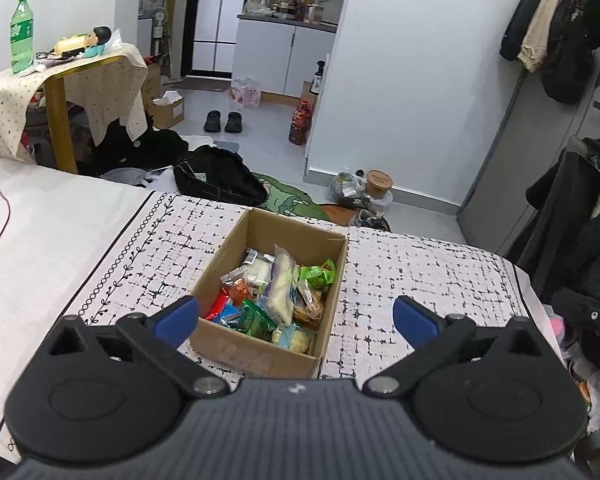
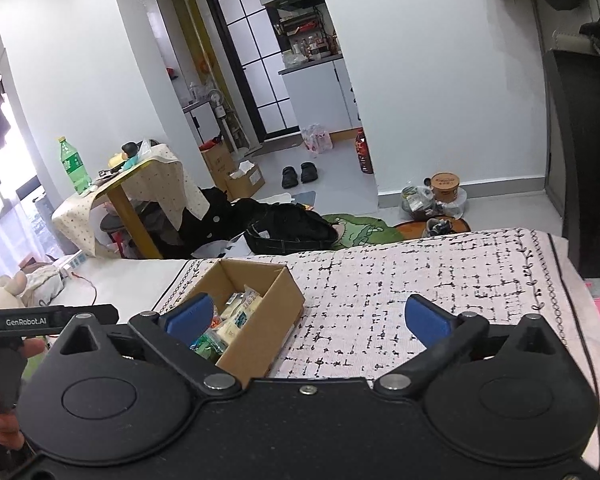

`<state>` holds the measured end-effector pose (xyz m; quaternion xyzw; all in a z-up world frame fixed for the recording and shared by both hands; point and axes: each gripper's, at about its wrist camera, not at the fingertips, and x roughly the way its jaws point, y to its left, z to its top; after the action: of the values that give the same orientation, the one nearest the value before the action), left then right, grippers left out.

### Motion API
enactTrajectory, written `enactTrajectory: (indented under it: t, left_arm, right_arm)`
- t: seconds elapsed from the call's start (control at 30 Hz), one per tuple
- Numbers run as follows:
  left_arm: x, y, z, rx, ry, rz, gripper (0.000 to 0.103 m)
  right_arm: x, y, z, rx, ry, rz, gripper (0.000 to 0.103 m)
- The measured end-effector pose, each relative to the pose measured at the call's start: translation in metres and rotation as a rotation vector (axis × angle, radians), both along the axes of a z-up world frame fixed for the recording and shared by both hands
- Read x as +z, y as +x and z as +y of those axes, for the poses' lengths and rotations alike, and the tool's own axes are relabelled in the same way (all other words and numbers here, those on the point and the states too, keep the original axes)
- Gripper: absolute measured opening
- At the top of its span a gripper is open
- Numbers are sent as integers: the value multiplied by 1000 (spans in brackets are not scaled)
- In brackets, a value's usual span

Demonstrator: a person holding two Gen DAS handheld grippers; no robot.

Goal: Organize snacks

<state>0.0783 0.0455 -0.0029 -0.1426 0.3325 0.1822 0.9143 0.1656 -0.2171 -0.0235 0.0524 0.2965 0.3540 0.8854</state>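
A brown cardboard box stands on the patterned white cloth and holds several snack packets in green, red, blue and white wrappers. My left gripper hangs above the box's near end, jaws wide open, nothing between the blue pads. In the right wrist view the same box lies to the lower left, its packets partly hidden behind the left pad. My right gripper is open and empty, over the cloth just right of the box.
The cloth covers a bed; its far edge drops to a floor strewn with a black bag, a green rug and shoes. A draped side table with a green bottle stands at left. A hand holds the other gripper's handle.
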Motion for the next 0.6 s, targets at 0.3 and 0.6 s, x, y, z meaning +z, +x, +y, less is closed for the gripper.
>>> enactTrajectory:
  t: [0.3,0.6]
  left_arm:
    - [10,-21,-3,-39,7,-7,103]
    - [18,-44,-6,-79,27,-2,103]
  right_arm:
    - [11,-17,-15,-13,-17,-15,103]
    - [8,-46,-37,-36,-33,2,103]
